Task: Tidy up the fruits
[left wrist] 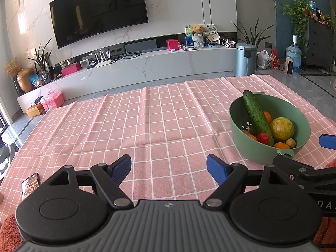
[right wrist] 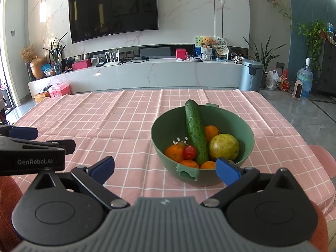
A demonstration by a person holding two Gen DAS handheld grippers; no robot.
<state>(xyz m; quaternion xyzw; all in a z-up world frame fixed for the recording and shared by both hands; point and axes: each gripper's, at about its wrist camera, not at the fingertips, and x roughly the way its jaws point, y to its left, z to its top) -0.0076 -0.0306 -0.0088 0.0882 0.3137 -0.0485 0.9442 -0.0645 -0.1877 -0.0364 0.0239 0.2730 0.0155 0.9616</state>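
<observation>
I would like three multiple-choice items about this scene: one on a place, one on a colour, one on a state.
1. Where does the cucumber lie?
A. flat on the cloth
B. in the bowl, leaning over its far rim
C. between the fingers of the right gripper

2. What colour is the bowl?
A. green
B. white
C. blue

3. How do the fingers of the left gripper stand?
A. shut on a tomato
B. shut on nothing
C. open, holding nothing

Answers:
1 B: its top end sticks out past the far rim, its lower end sits among the fruit.
2 A: wall and handles are green.
3 C: only pink cloth shows in the wide gap.
</observation>
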